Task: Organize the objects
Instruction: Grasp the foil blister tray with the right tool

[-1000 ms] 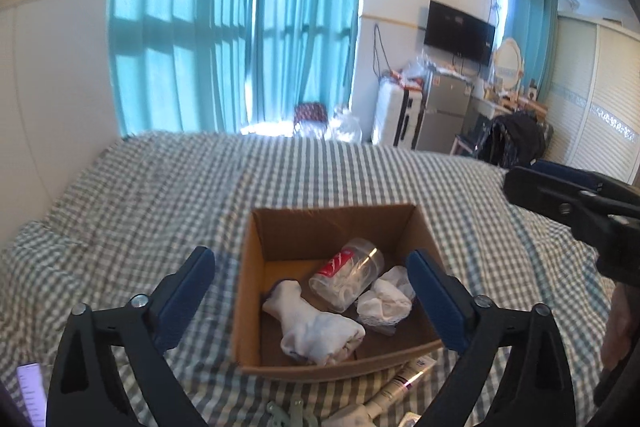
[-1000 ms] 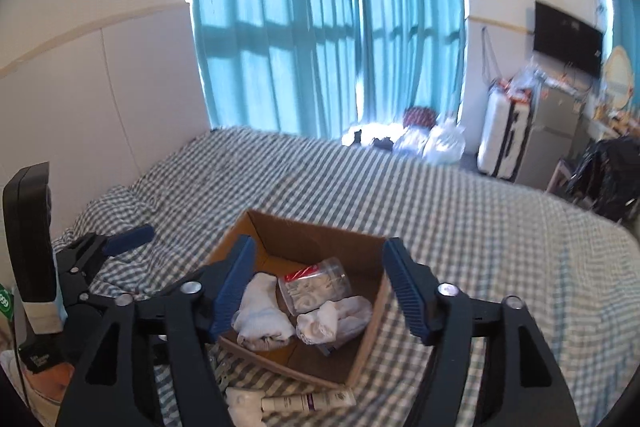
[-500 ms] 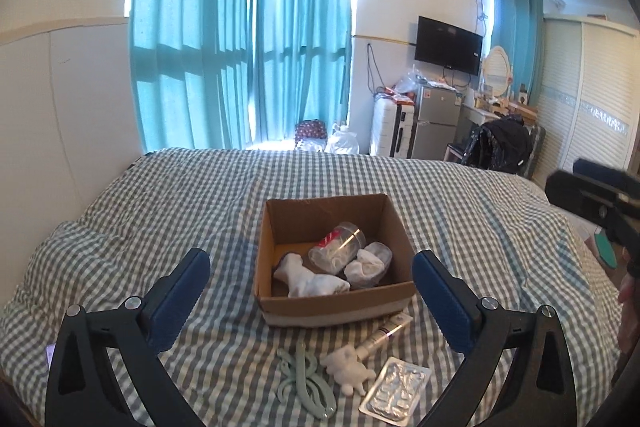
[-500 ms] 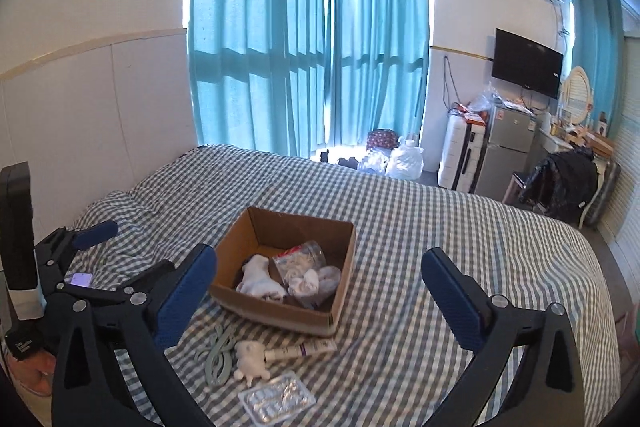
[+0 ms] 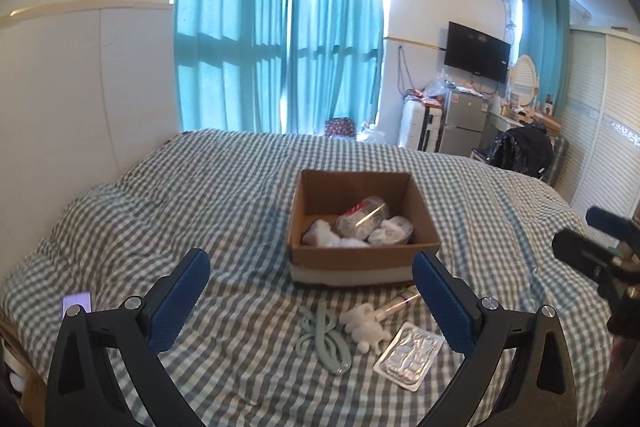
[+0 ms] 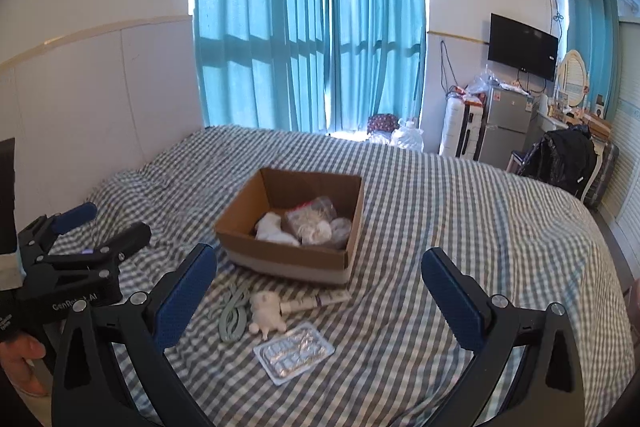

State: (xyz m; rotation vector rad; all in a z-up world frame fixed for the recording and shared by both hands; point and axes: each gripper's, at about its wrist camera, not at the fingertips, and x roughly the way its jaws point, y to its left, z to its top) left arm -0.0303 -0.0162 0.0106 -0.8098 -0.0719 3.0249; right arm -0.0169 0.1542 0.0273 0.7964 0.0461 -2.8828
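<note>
Both grippers have pulled back and up from the cardboard box over the last second; a second ago the box filled the space between the fingers, and now it sits in the middle of each frame with the loose items in front of it in full view. That reads as one deposit finished and the next pick being lined up.

In the left wrist view, going left to right: a small phone (image 5: pixel 76 305) lies on the checked bedspread (image 5: pixel 208 195) at lower left. The left gripper (image 5: pixel 311 298) has its jaws spread wide and holds nothing. Between its fingers, low centre, lie a pale green hair clip (image 5: pixel 325 334), a white plush toy (image 5: pixel 365 323) touching a cream tube (image 5: pixel 397 303), and a foil blister pack (image 5: pixel 410 351). Above them the cardboard box (image 5: pixel 360 259) holds white socks (image 5: pixel 326 237) and a clear jar (image 5: pixel 362 217). The right gripper (image 6: pixel 320 291), seen at the far right edge, is likewise spread and empty.

Four items remain outside the box, just beside its near wall; the task looks roughly half done, and the plush toy is probably the easiest next grasp.
</note>
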